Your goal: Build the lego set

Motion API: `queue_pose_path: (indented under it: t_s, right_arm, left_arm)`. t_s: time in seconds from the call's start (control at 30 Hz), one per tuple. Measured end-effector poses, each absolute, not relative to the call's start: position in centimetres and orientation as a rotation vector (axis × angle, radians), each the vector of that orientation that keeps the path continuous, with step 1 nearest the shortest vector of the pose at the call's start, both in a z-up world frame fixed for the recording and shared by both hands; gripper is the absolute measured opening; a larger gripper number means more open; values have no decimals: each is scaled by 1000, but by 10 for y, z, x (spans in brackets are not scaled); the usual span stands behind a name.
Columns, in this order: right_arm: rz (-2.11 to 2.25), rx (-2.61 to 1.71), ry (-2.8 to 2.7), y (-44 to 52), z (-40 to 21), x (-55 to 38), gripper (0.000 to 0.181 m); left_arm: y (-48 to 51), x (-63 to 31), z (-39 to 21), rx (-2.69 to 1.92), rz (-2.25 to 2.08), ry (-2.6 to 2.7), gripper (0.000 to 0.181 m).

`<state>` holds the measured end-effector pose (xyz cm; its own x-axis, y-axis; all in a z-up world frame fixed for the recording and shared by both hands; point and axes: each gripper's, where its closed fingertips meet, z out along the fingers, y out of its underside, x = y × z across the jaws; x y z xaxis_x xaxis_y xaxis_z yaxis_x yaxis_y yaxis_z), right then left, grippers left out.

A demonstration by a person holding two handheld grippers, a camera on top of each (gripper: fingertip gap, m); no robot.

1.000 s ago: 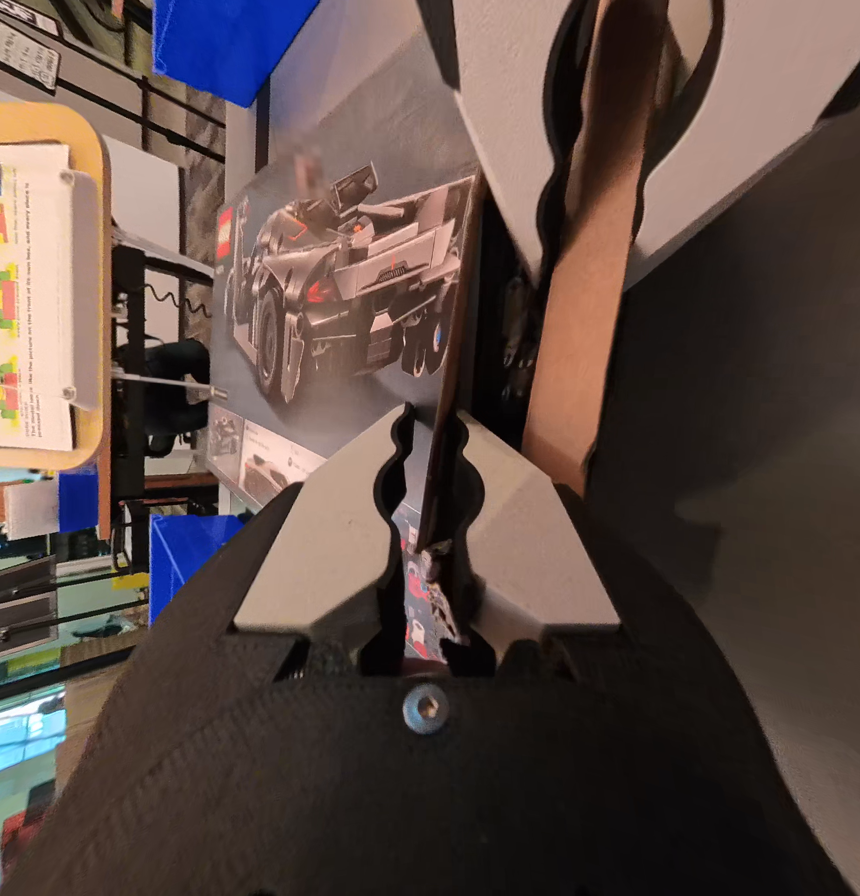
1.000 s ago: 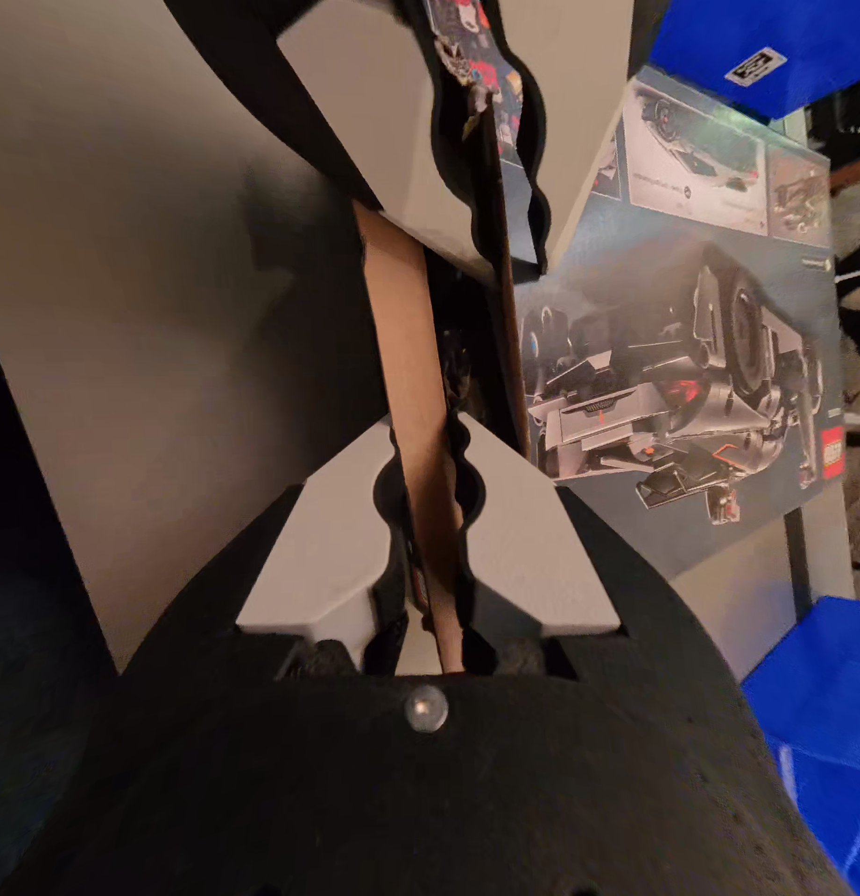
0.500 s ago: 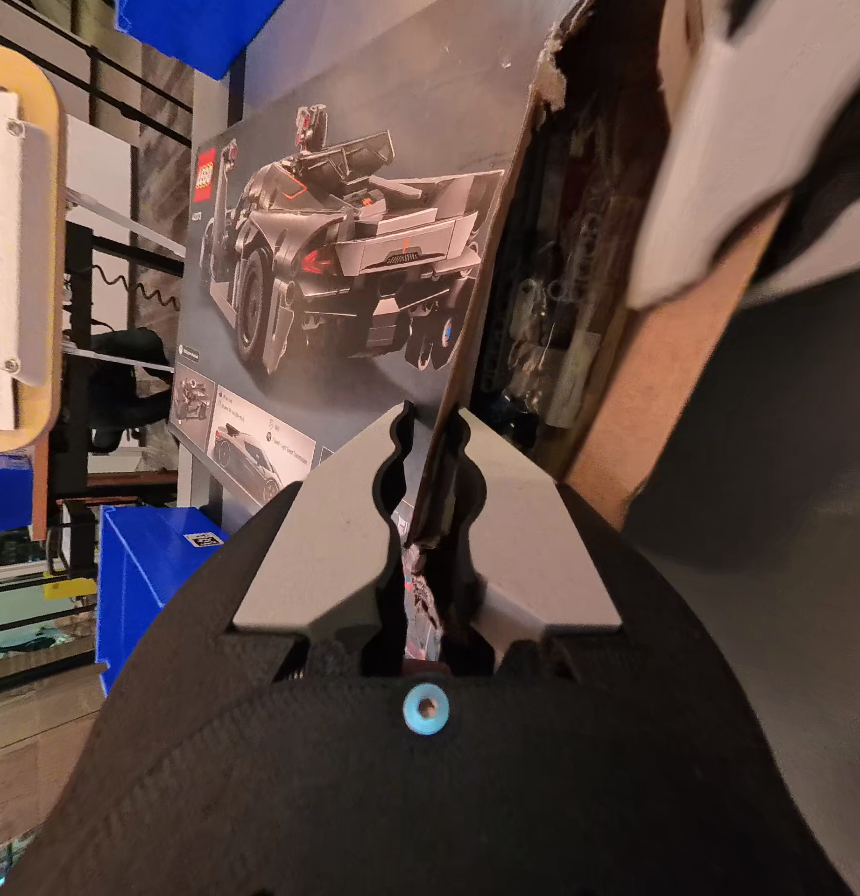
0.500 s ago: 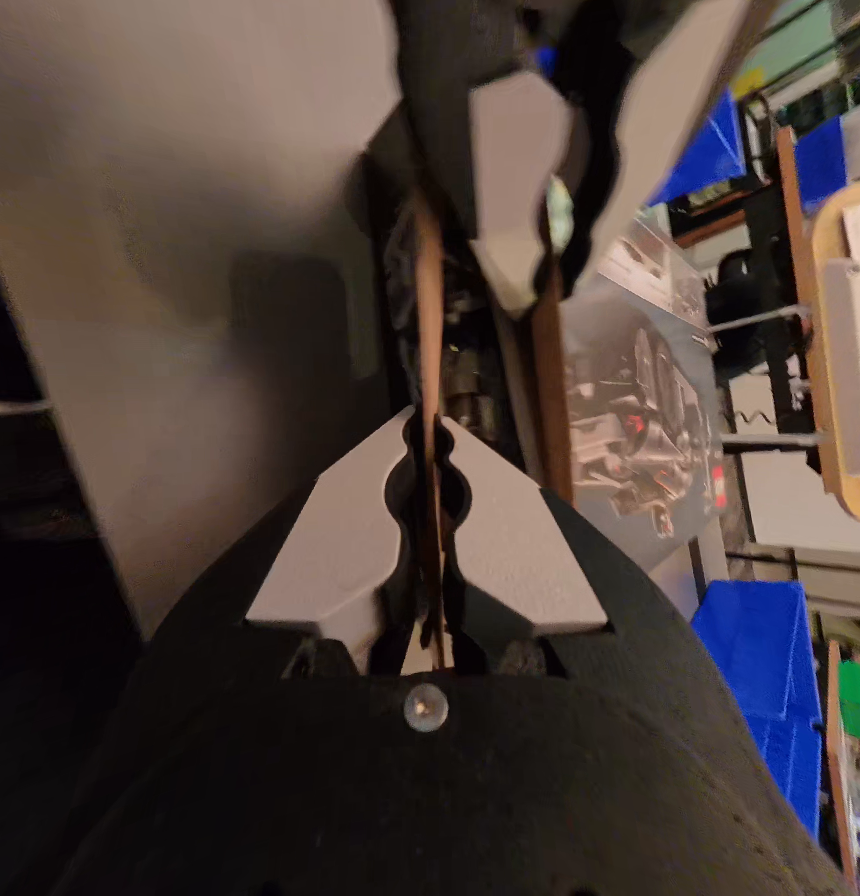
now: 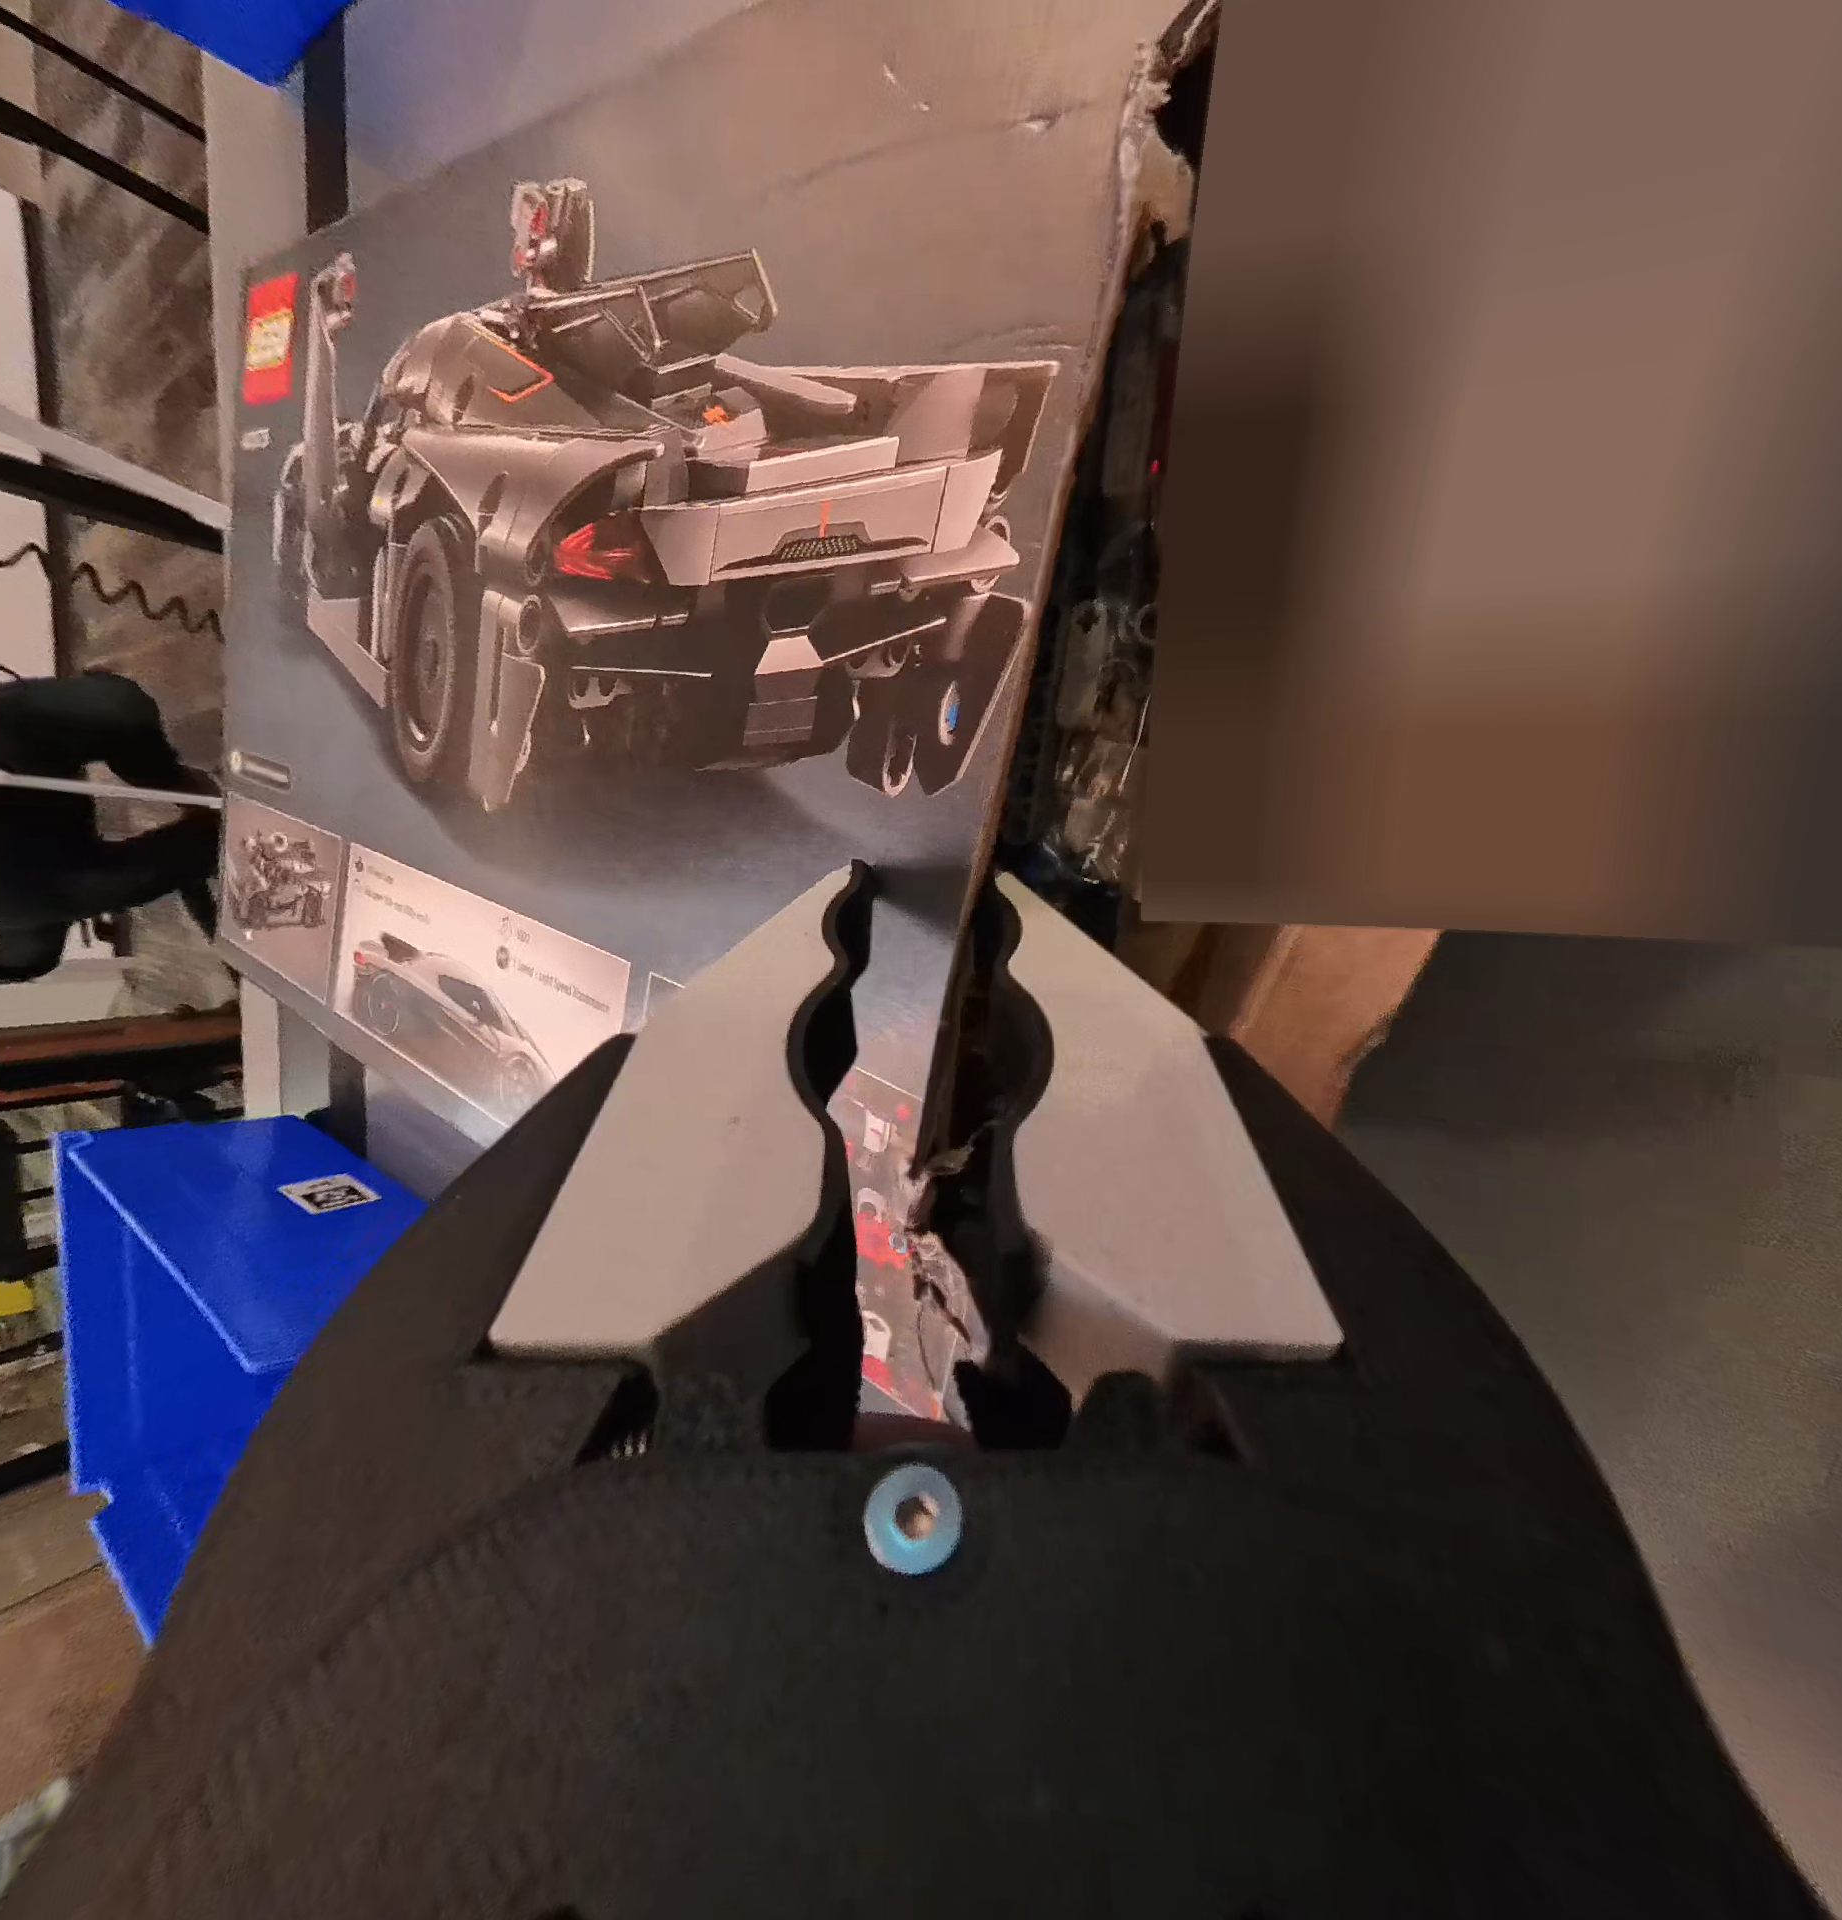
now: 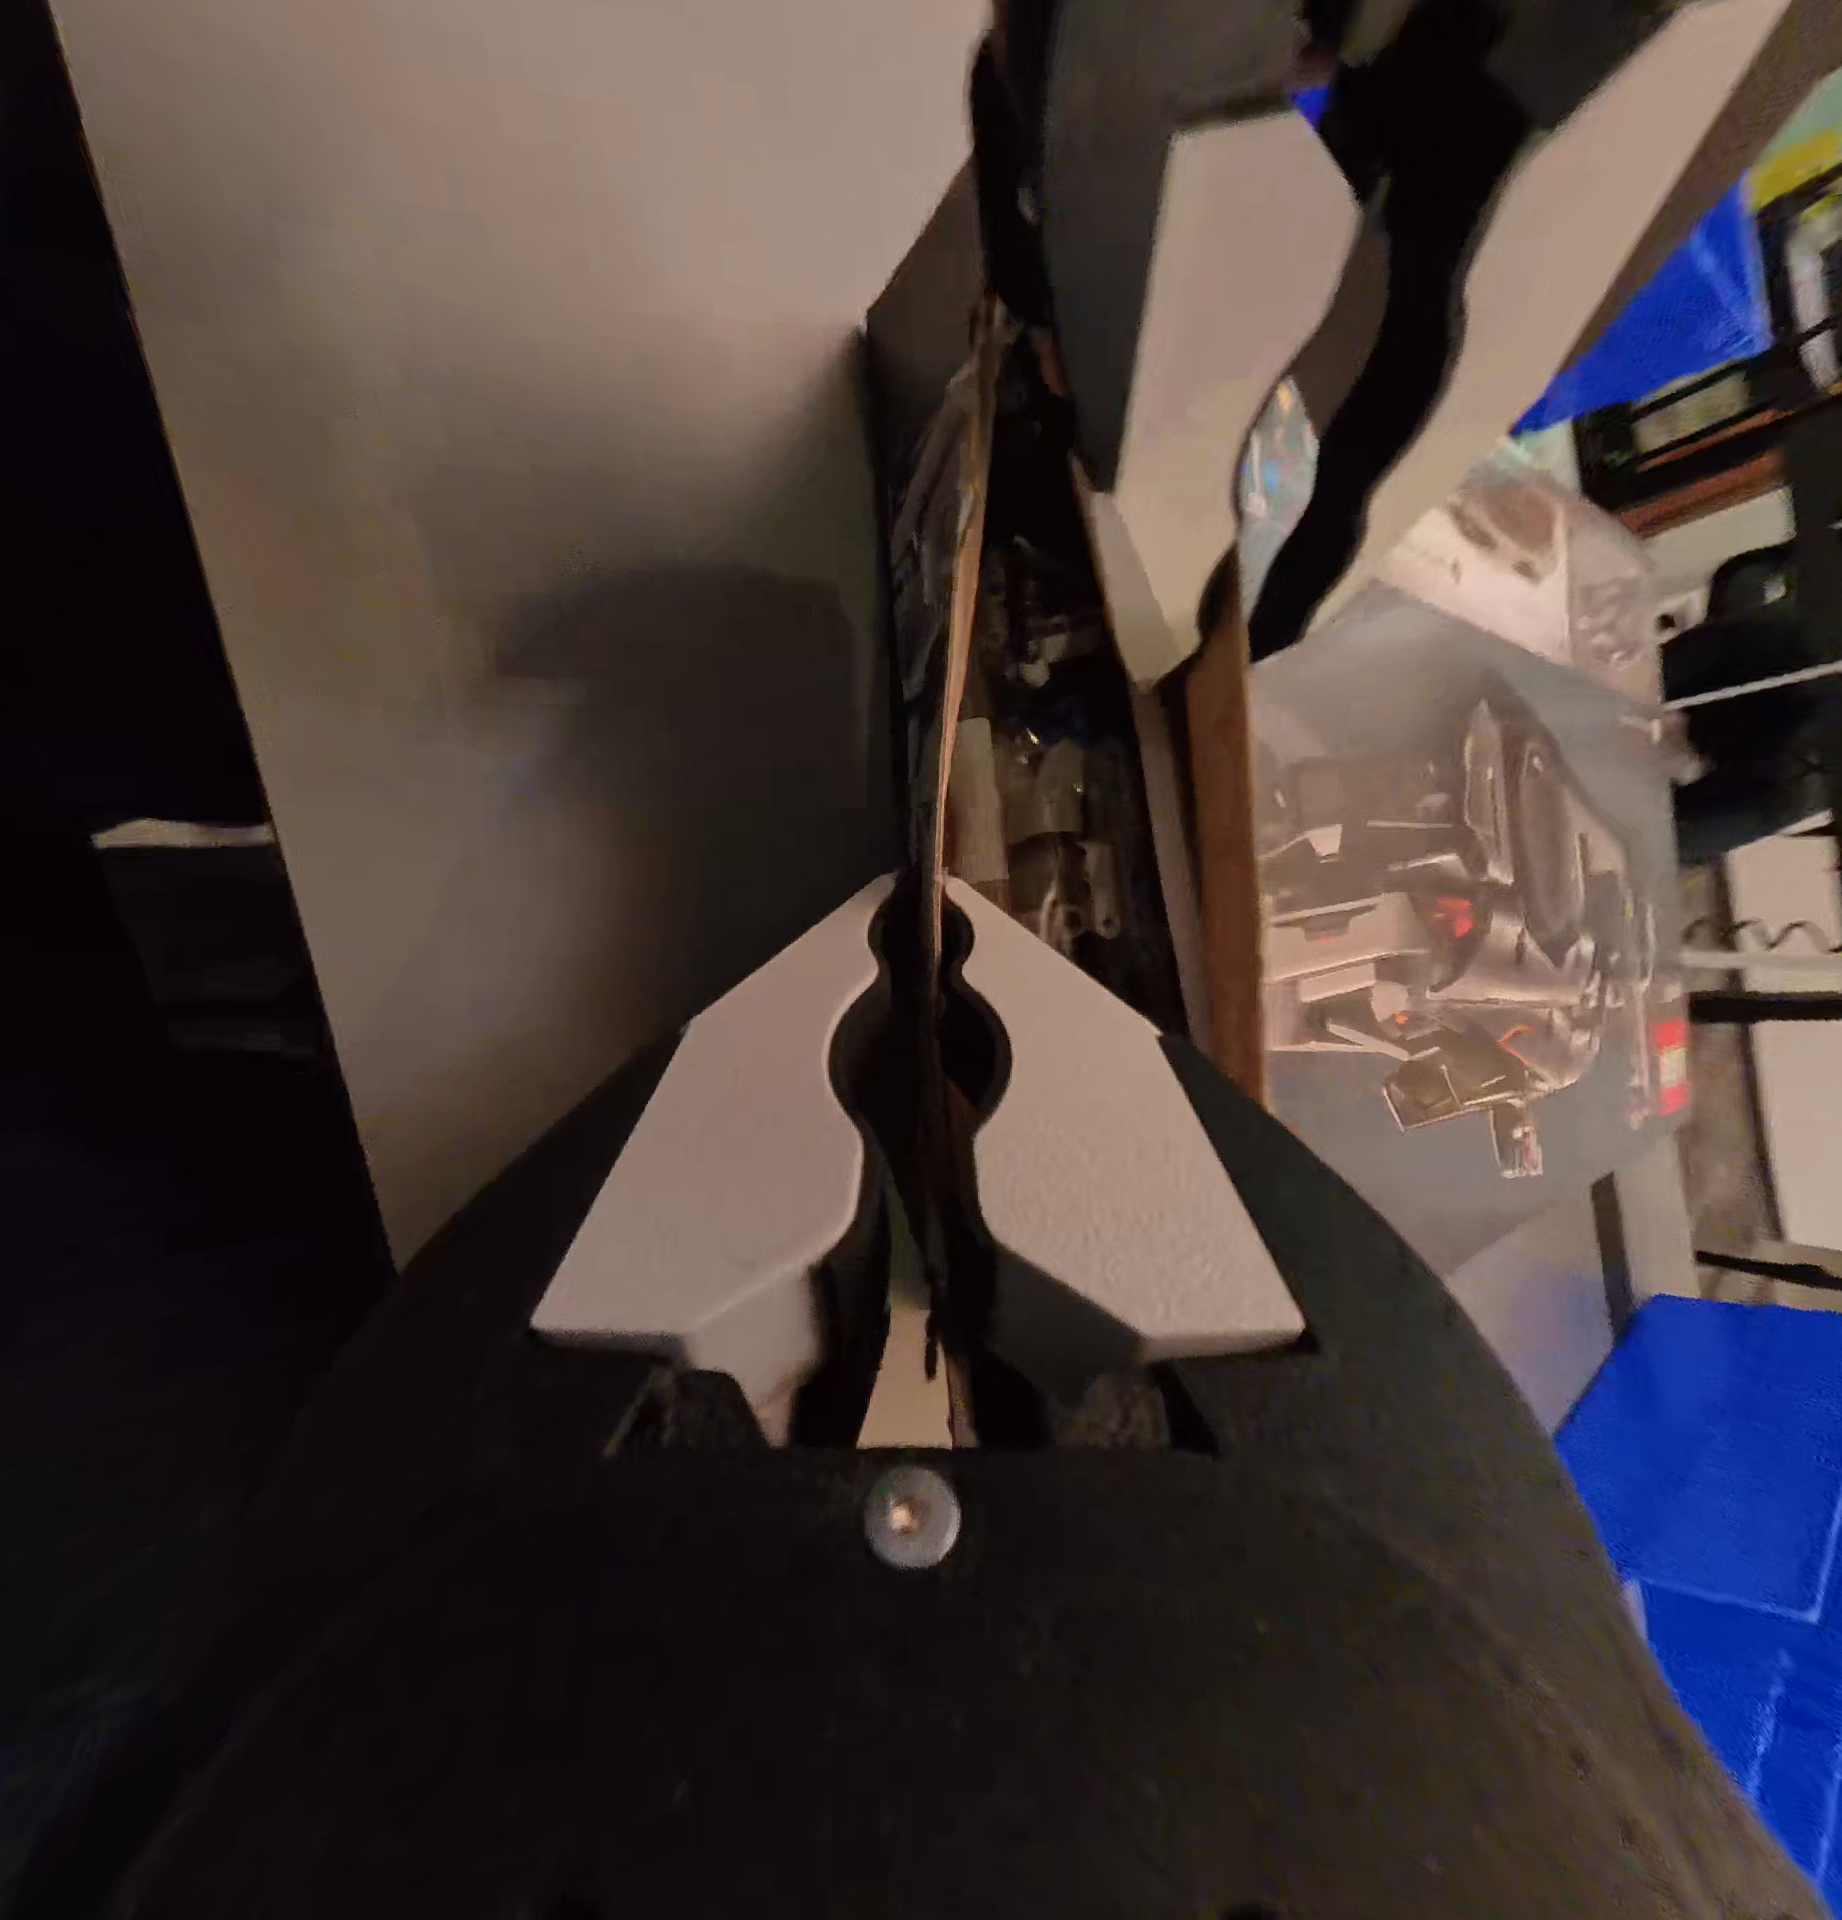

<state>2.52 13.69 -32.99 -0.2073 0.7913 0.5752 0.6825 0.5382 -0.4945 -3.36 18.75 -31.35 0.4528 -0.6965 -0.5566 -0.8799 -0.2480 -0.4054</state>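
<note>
Between my two tongs hangs the torn-open box (image 5: 626, 582). My left tongs (image 5: 927, 904) pinch its printed panel, my right tongs (image 6: 922, 883) clamp the opposite flap; bagged pieces (image 6: 1042, 790) show inside.

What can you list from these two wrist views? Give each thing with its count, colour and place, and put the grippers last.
Lego box: one, grey-blue card with a printed grey car, upright and torn open along one end, held between both grippers.
Bags of parts: number unclear, clear plastic with dark pieces, inside the box's open end.
Blue bin: at least one, bright blue, behind the box, low on the left in the left wrist view.
Shelving: black rails, behind the box.
Table: one, grey, under the box.
Left gripper: one, grey fingers on black body, shut on the printed panel's torn edge.
Right gripper: one, same colours, shut on the opposite brown card panel.
</note>
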Motion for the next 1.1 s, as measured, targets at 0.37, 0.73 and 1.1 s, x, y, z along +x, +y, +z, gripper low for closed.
queue_pose_path:
  t_s: [0.37,0.73,1.1]
  right_arm:
    - [172,-1140,-1965,155,-318,41,2]
    - [168,-1124,-1997,157,-318,49,6]
    - [59,-1058,-2126,136,-332,6,6]
  left_arm:
    - [202,52,-307,-2170,16,1150,21]
    - [165,-15,-312,-2234,100,1242,41]
    - [170,-23,-320,-2159,82,1197,37]
